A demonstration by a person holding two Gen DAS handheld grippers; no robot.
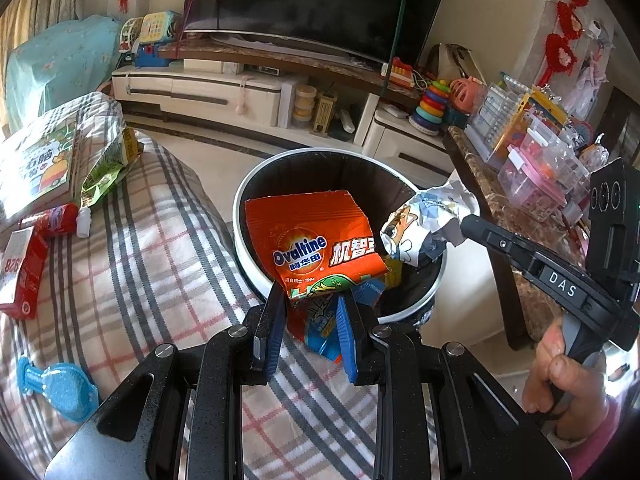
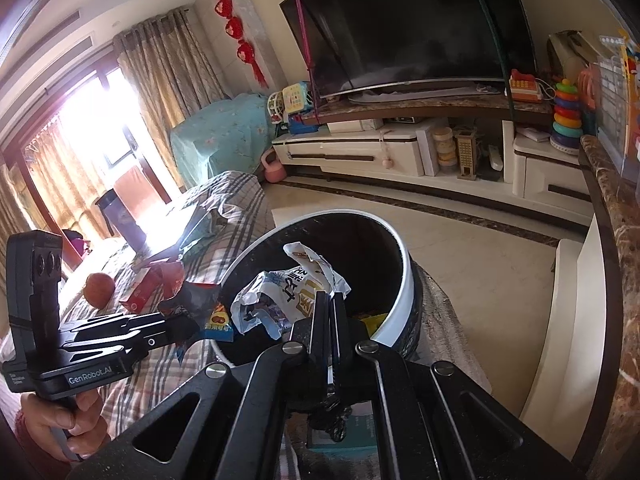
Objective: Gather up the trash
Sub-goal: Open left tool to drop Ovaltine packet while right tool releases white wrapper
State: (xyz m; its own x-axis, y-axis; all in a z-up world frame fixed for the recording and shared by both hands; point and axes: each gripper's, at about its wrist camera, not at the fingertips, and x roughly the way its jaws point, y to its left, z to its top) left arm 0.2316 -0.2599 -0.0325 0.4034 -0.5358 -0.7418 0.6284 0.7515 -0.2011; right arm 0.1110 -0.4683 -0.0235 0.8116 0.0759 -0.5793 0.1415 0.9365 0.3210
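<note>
A: Two wrappers, two grippers, one bin — and both pieces of trash already hang over its mouth. The left gripper has its blue-padded fingers clamped on the lower edge of the orange Ovaltine packet; the packet stands up from the fingers, its long side tilting away over the near rim of the trash bin.

B: And the right one?

A: The right gripper has its fingers pressed together on a crumpled white cartoon-print wrapper, which bunches out ahead and to the left of the tips, inside the ring of the bin's rim. In the left wrist view the same wrapper sits at the right edge of the opening, touching the orange packet's right corner.

B: So what does the drop turn on?

A: My judgement: the bin lies straight below and just ahead of both pairs of fingers, so letting go should do it. The right piece looks better centred; the Ovaltine packet's held end is right over the near rim, near the plaid-covered sofa, so it may want a nudge forward.

B: Materials?

A: Glossy, creased foil-like film on the orange packet, stiff enough to stand; the white one is soft and balled. The bin is round, with a smooth white rim and a dark inside, with some yellow and blue scraps already in it.
</note>
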